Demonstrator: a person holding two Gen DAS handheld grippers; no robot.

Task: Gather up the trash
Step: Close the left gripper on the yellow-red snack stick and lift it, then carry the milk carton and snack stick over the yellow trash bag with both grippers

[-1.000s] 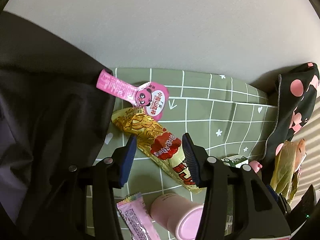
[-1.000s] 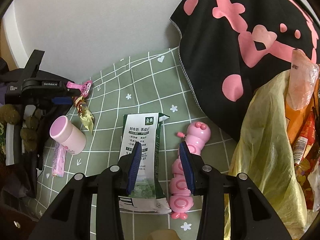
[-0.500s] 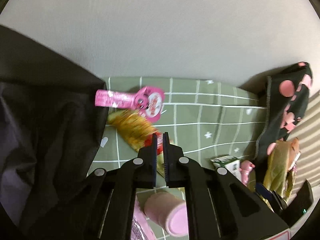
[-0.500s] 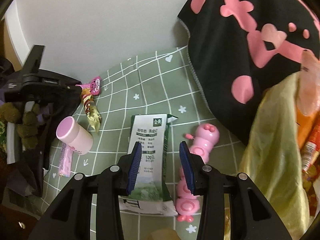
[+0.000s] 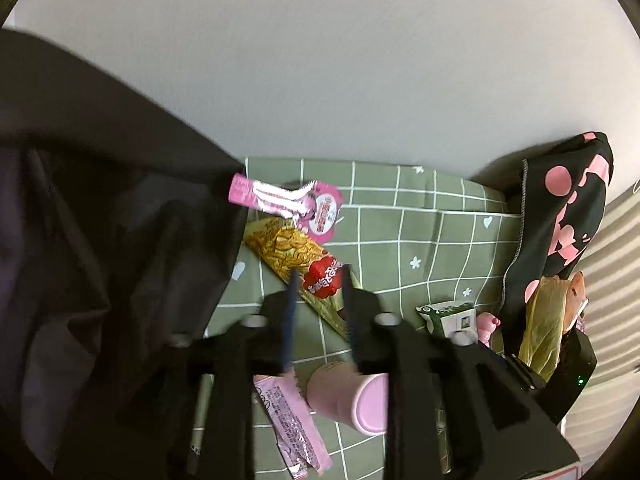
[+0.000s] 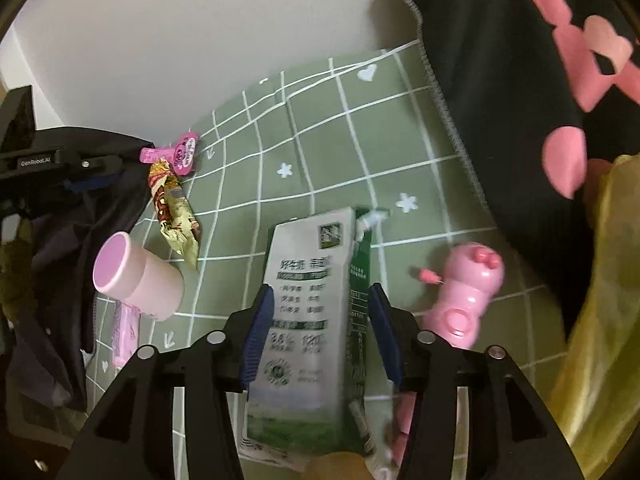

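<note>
Left gripper (image 5: 318, 280): jaws narrow and opening. The red-and-gold snack wrapper (image 5: 298, 256) shows in the gap, lying on the green checked cloth (image 5: 420, 232); whether the pads touch it cannot be told through the blur.

Right gripper (image 6: 320, 320): jaws wide and opening. The milk carton (image 6: 308, 300) stands between them, its spout at 12 o'clock; the left pad sits at the carton's edge, the right pad stands clear of it.

Containers:
- Milk carton: top flap torn open; contents not visible.
- Pink cup (image 6: 136, 276): on its side at 9 o'clock from the carton, mouth turned toward 10 o'clock; inside looks bare pink.
- Yellow plastic bag (image 6: 600, 300): at 3 o'clock from the carton, against the black cloth with pink hearts (image 6: 520, 60). In the left wrist view orange-brown packaging shows at its top; detail unclear.

Loose trash: pink round-ended sachet (image 5: 304, 206) at 12 o'clock from the snack wrapper, overlapping its top; pink flat packet (image 5: 288, 416) beside the cup. Pink caterpillar toy (image 6: 464, 292) just right of the carton.
</note>
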